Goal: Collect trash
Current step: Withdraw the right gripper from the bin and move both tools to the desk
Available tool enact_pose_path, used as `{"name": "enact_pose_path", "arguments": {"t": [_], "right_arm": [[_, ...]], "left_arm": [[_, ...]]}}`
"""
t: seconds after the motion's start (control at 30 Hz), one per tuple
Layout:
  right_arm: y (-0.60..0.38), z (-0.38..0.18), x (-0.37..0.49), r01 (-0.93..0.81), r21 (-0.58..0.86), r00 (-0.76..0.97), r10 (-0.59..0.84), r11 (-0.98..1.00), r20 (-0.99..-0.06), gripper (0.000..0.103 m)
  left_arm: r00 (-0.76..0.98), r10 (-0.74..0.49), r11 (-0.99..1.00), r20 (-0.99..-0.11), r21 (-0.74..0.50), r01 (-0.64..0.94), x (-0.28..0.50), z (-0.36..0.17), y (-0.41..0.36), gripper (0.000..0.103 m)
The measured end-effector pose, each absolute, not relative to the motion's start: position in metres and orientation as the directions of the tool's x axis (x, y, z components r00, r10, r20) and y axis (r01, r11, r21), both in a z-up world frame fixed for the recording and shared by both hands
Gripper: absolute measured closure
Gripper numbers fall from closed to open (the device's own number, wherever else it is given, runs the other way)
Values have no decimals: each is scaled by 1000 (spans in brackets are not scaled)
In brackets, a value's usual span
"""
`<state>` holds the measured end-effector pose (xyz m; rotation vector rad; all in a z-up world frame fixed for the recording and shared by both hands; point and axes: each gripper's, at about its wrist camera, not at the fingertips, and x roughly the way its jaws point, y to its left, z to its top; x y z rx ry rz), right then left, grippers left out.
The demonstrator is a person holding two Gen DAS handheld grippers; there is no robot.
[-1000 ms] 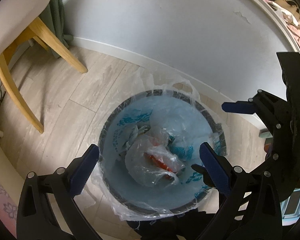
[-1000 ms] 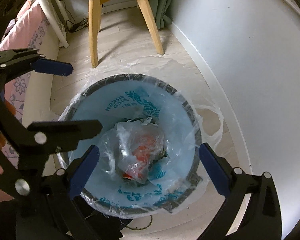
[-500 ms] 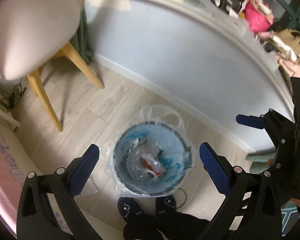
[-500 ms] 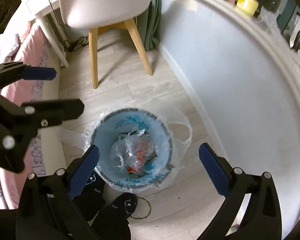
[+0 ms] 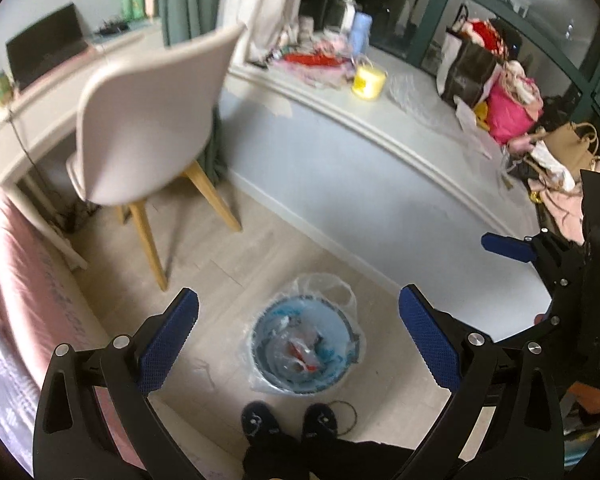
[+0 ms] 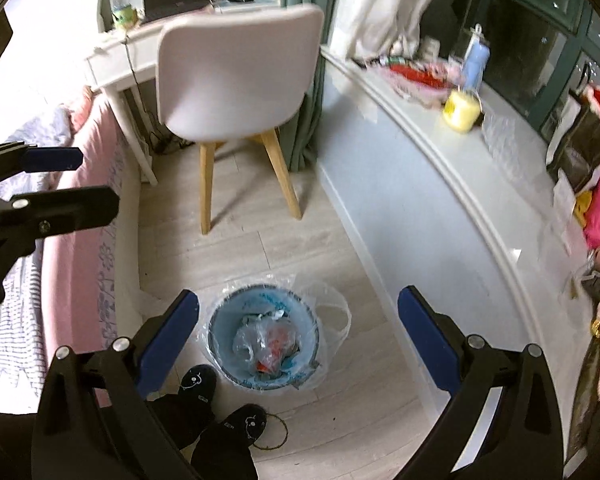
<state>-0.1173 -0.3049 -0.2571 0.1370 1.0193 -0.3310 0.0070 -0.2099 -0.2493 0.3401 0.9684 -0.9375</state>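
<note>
Both tongs stood wide apart and held nothing. The left gripper [image 5: 298,332] and the right gripper [image 6: 298,330] hung high above the trash bin [image 5: 342,376], each framing it between blue pads [image 5: 168,340] with a broad gap on either side. In the left wrist view the right tool also showed at the far right, well clear of the bin.

The bin sat on the pale wood floor, directly in front of the person's dark slippers [image 6: 198,384]. A clear liner [image 6: 332,312] was draped over its rim, with a loose handle loop spilling out on the side toward the grey wall. Inside lay a crumpled clear plastic bag [image 6: 272,344] with something red in it, so some trash appeared already collected.

Beyond the bin stood a white chair [image 6: 236,76] on wooden legs, farther from the person. To the bin's right, above the wall, ran a long window ledge [image 5: 416,128] holding a yellow tub [image 5: 367,82], crinkled clear wrap [image 5: 414,98] and bags.

The step in hand seemed to be finding the next piece. The clear wrap on the ledge looked a likely candidate, though that is a judgement. To do it well, one tool should approach with its fingers kept open, pinch a bunched fold rather than a flat sheet, and avoid knocking the tub just beside it.
</note>
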Motion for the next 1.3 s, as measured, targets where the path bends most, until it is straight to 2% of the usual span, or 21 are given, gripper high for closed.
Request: {"name": "enact_pose_path", "arguments": {"t": [0.2,0.43,0.73,0.93,1.3], "right_arm": [[-287,-223,-103,237,-73,534,-192,969,-824,6],[-260,-199,-54,150,-39,581,-120,988,-805,7],[-215,-179,39,76,-42,628,-80,996,-774,7],[-184,-163,95,29,-54,659,-60,998,-749,6],[-105,-145,197,-60,-47,689,7,997,-725,6]], "left_arm": [[343,-504,639,-793,-75,765,15,-211,-184,6],[396,-476,714,-785,-82,695,43,-191,-146,6],[530,-417,823,-738,-60,565,120,-166,-79,6],[588,-378,888,-715,-102,448,191,-154,-16,6],[671,-306,938,-675,-93,335,276,-134,86,6]]}}
